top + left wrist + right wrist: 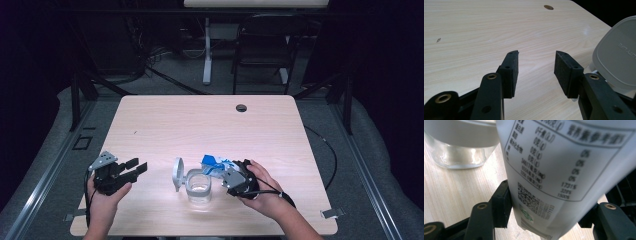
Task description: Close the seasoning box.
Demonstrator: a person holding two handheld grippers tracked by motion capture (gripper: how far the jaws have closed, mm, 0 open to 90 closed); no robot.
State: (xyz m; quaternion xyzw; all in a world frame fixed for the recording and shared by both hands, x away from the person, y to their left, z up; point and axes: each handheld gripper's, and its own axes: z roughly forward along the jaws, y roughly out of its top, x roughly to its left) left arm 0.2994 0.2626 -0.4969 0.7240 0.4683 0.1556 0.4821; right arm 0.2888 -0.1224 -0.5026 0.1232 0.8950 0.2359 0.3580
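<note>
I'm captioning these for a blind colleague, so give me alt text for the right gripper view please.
A white packet printed with a nutrition table and a QR code stands clamped between the right gripper's two black jaws, close to the camera. Behind it to the left, a clear glass jar sits on the pale wooden table.

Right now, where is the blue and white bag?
In the high view, the blue and white plastic bag is right of centre, held by the right tool, tilted over the clear glass jar.
</note>
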